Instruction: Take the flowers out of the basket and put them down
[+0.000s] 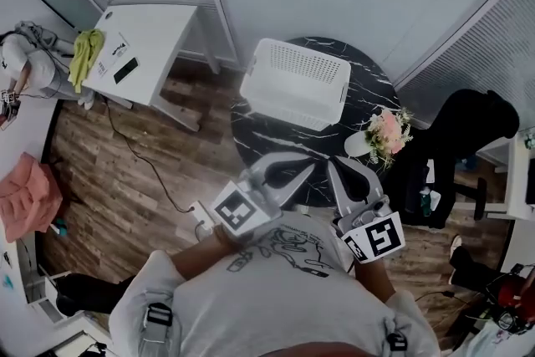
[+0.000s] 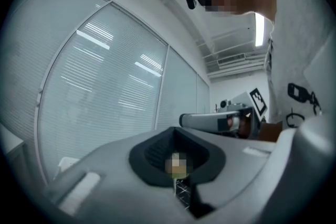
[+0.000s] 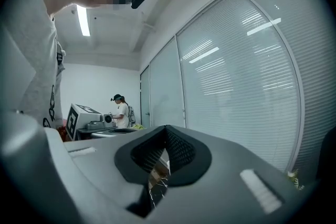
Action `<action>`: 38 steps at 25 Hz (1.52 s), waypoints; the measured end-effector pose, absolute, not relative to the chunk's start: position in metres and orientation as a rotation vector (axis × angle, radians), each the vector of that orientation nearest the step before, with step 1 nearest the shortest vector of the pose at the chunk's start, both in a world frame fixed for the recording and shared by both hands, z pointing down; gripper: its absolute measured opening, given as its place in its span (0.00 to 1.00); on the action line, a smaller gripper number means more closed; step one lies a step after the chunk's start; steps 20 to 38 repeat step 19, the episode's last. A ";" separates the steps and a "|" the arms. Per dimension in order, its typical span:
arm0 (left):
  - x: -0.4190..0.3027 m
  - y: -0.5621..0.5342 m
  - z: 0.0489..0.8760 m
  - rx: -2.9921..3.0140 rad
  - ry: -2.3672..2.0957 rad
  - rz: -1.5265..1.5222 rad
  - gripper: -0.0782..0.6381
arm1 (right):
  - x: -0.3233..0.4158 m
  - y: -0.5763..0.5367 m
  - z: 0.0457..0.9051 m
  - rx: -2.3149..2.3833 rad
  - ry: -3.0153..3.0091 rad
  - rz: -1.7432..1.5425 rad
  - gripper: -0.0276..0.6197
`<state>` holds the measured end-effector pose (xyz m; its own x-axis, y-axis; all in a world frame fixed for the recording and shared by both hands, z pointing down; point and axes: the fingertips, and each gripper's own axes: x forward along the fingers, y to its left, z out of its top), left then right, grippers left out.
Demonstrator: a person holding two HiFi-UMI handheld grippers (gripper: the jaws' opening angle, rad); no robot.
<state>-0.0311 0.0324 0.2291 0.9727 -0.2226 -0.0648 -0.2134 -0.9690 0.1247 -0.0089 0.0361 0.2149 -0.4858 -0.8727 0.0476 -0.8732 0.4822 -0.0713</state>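
A white slatted basket (image 1: 295,84) stands on the round black marble table (image 1: 368,88). The pink and white flowers (image 1: 386,134), with a white pot at their base, rest on the table's right edge, outside the basket. Both grippers are held close to the person's chest, below the table's near edge and away from the flowers. My left gripper (image 1: 311,169) (image 2: 176,165) is shut with nothing in it. My right gripper (image 1: 333,165) (image 3: 163,157) is also shut and empty. Both point level toward the glass wall.
A white desk (image 1: 146,46) with a yellow-green cloth (image 1: 85,54) stands at the back left. A dark chair-like shape (image 1: 468,138) sits right of the table. A cable (image 1: 142,163) runs over the wood floor. Another person (image 3: 122,110) stands far off.
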 end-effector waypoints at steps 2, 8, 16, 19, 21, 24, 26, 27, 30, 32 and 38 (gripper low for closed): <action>-0.029 0.031 0.227 3.004 -0.330 -0.127 0.11 | -0.007 0.036 0.214 1.594 -2.697 0.130 0.05; -0.024 0.025 0.230 3.007 -0.321 -0.110 0.11 | -0.001 0.032 0.216 1.603 -2.685 0.135 0.05; -0.019 0.023 0.230 3.004 -0.311 -0.125 0.11 | 0.001 0.030 0.221 1.599 -2.681 0.144 0.05; -0.019 0.022 0.232 3.010 -0.316 -0.127 0.11 | 0.002 0.031 0.222 1.599 -2.679 0.143 0.05; -0.019 0.022 0.232 3.010 -0.316 -0.127 0.11 | 0.002 0.031 0.222 1.599 -2.679 0.143 0.05; -0.019 0.022 0.232 3.010 -0.316 -0.127 0.11 | 0.002 0.031 0.222 1.599 -2.679 0.143 0.05; -0.019 0.022 0.232 3.010 -0.316 -0.127 0.11 | 0.002 0.031 0.222 1.599 -2.679 0.143 0.05; -0.019 0.022 0.232 3.010 -0.316 -0.127 0.11 | 0.002 0.031 0.222 1.599 -2.679 0.143 0.05; -0.019 0.022 0.232 3.010 -0.316 -0.127 0.11 | 0.002 0.031 0.222 1.599 -2.679 0.143 0.05; -0.019 0.022 0.232 3.010 -0.316 -0.127 0.11 | 0.002 0.031 0.222 1.599 -2.679 0.143 0.05; -0.019 0.022 0.232 3.010 -0.316 -0.127 0.11 | 0.002 0.031 0.222 1.599 -2.679 0.143 0.05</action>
